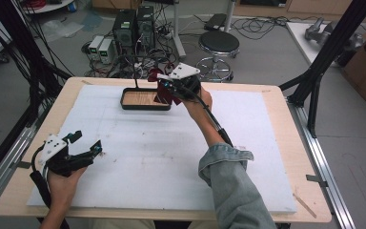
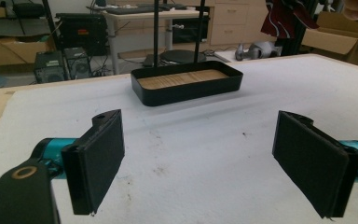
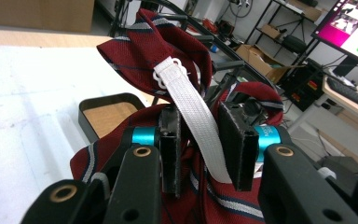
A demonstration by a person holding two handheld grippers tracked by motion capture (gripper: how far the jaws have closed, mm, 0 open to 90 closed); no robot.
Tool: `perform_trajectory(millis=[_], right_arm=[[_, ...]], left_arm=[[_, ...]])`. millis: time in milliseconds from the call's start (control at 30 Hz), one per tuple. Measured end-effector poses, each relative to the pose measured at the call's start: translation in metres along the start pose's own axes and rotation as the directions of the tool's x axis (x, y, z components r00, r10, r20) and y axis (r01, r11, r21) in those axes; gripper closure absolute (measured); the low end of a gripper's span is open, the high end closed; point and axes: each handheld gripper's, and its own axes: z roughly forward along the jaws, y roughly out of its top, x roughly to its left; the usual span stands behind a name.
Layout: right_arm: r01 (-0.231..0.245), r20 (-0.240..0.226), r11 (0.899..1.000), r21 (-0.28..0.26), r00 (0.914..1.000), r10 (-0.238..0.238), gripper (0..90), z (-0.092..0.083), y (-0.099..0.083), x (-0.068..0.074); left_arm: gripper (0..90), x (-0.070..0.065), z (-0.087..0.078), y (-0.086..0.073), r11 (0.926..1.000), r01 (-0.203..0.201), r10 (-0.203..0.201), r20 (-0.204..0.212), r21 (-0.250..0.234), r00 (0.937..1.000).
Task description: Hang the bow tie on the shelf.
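A dark red bow tie (image 3: 140,46) with thin blue and white stripes and a white strap (image 3: 191,102) hangs in my right gripper (image 3: 200,140). The jaws are shut on the strap and the fabric around it. In the high view this gripper (image 1: 166,88) holds the tie (image 1: 167,97) over the right end of a black tray (image 1: 145,106) with a wooden floor. Thin black posts (image 2: 155,32) rise from the tray (image 2: 186,88). My left gripper (image 1: 88,141) rests low at the table's front left, open and holding nothing (image 2: 214,158).
A white foam sheet (image 1: 171,157) covers most of the wooden table (image 1: 290,143). Black frame struts (image 1: 321,57) stand at the right and left edges. A round stool (image 1: 218,45), computers (image 1: 133,26) and cables sit on the floor behind the table.
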Motion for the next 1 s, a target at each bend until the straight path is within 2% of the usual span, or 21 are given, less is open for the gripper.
perform_trajectory(millis=[233, 300, 467, 733, 833, 867, 1000], right_arm=[[-0.002, 0.004, 1.000, 0.023, 1.0000, 0.002, 70.3, 0.015, 0.000, -0.002], [-0.019, -0.001, 1.000, 0.024, 0.9998, 0.019, 70.2, 0.019, -0.002, -0.002], [-0.022, 0.009, 0.999, 0.050, 0.9997, 0.021, 70.2, 0.028, -0.010, -0.002], [-0.098, 0.010, 0.994, 0.042, 0.9952, 0.097, 70.0, 0.039, -0.023, -0.011], [-0.096, 0.013, 0.995, 0.037, 0.9953, 0.096, 70.0, 0.041, -0.024, -0.011], [-0.113, 0.017, 0.993, 0.037, 0.9936, 0.112, 69.8, 0.044, -0.026, -0.011], [-0.129, 0.017, 0.991, 0.027, 0.9915, 0.129, 69.5, 0.046, -0.027, -0.011]], left_arm=[[17.1, 0.001, 0.000, 0.000, 1.0000, 0.005, -0.005, 0.004, -0.002, 1.0000], [17.1, 0.001, 0.000, 0.000, 0.9999, 0.009, -0.009, 0.001, -0.006, 1.0000], [17.1, 0.001, -0.001, -0.001, 0.9999, 0.010, -0.010, 0.005, 0.000, 0.9999], [17.1, 0.002, 0.000, -0.001, 0.9999, 0.013, -0.013, 0.002, 0.000, 0.9999], [17.1, 0.002, 0.000, -0.001, 0.9999, 0.010, -0.010, 0.004, 0.002, 0.9999], [17.1, 0.002, 0.000, -0.001, 0.9999, 0.010, -0.010, 0.004, 0.002, 0.9999], [17.0, 0.002, 0.000, -0.001, 0.9999, 0.012, -0.012, 0.004, 0.001, 0.9999]])
